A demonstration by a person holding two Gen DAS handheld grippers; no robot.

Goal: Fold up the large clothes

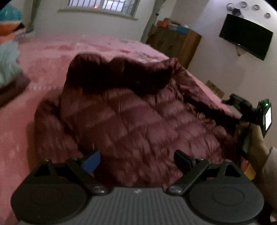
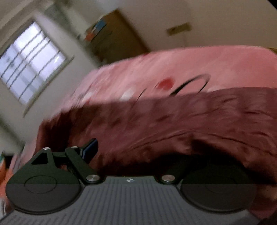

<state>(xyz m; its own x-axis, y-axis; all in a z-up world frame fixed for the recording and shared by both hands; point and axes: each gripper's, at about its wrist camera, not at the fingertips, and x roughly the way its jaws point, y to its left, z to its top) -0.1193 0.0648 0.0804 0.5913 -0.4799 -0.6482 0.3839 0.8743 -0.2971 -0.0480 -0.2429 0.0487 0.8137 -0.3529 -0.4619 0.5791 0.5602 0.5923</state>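
A wide bed [image 1: 43, 57] under a pink printed cover fills the room, with one barred window [image 1: 102, 5] behind it, one wooden cabinet [image 1: 174, 43] in the corner and one dark screen [image 1: 245, 35] on the right wall. One maroon quilted jacket [image 1: 131, 117] with a dark furry collar lies spread on the bed near its right edge. The left hand-held gripper [image 1: 136, 159] hovers at the jacket's near hem, its two fingers wide apart and holding nothing. On the right hand-held gripper [image 2: 138, 152], jacket cloth drapes over one finger; I cannot tell whether it grips.
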